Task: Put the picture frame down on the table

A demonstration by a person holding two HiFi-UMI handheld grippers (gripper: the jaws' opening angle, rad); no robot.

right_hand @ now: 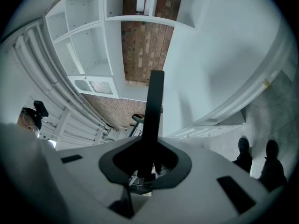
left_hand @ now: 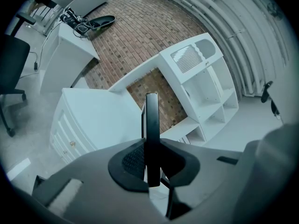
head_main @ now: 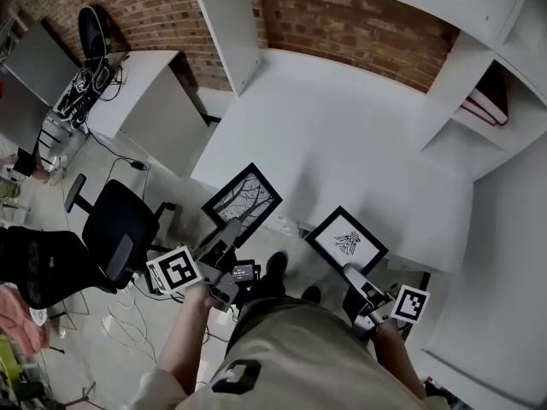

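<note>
Two black picture frames hang over the near edge of the white table. My left gripper is shut on the frame with a tree print; in the left gripper view that frame shows edge-on between the jaws. My right gripper is shut on the frame with a small dark drawing, which appears as a thin black edge in the right gripper view. Both frames are held in the air, tilted, just short of the tabletop.
White shelving stands at the table's right, with books on one shelf, and a brick wall runs behind. A black office chair and a second white desk are at the left. My shoes are on the floor below.
</note>
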